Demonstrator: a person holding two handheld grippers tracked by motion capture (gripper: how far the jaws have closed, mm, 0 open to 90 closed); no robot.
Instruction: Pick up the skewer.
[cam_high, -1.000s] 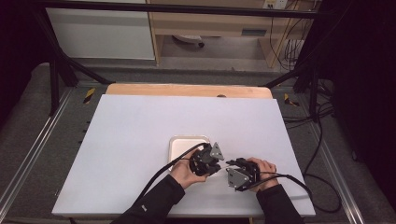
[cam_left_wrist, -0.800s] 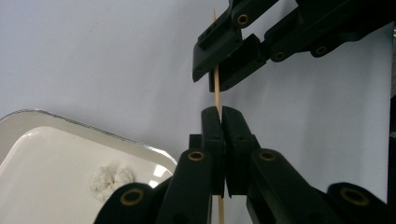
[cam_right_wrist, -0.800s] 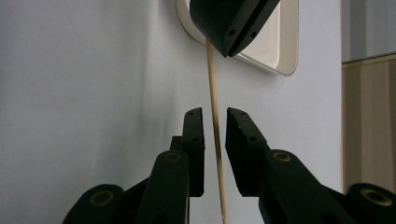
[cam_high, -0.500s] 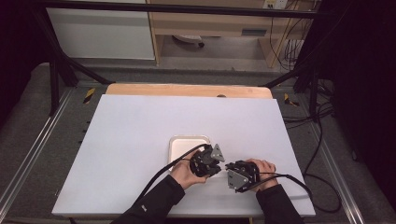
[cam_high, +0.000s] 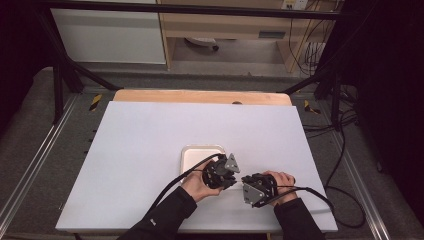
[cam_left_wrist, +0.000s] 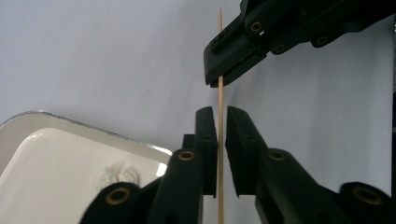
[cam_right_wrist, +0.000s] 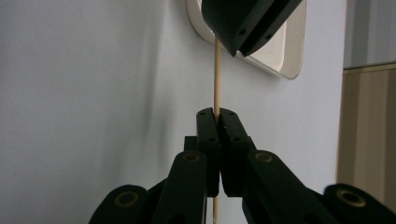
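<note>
Wooden and pale, a thin skewer (cam_left_wrist: 220, 70) runs between the two hand-held grippers just above the bench (cam_high: 150, 140), near its front edge and just right of a white tray (cam_high: 192, 156).

In the right gripper view the right hand-held gripper (cam_right_wrist: 216, 113) is pressed together on the skewer (cam_right_wrist: 217, 74): the stick comes up out of the closed jaw tips, and its jaws have just been closing onto it. Farther along, the skewer reaches the dark jaw tips of the other gripper, in front of the tray's rim (cam_right_wrist: 292, 70).

In the left gripper view the left hand-held gripper (cam_left_wrist: 220, 116) has the skewer standing in the narrow slot between its jaws. A slim gap shows on the right side of the stick, and whether the left jaw face touches it cannot be told. These jaws have just been opening a little with the skewer between them. Above them the right gripper's jaws (cam_left_wrist: 229, 70) clamp the same stick, whose pointed end sticks out beyond them.

From the high view the left hand-held gripper (cam_high: 231, 176) sits at the tray's near right corner, held by the person's left hand (cam_high: 197, 182), and the right hand-held gripper (cam_high: 245, 182) lies just beside it in the right hand (cam_high: 280, 186); their tips almost meet. Black cables (cam_high: 170, 187) trail back from both over the light bench top. The tray (cam_left_wrist: 51, 158) shows a faint smear on its floor.
</note>
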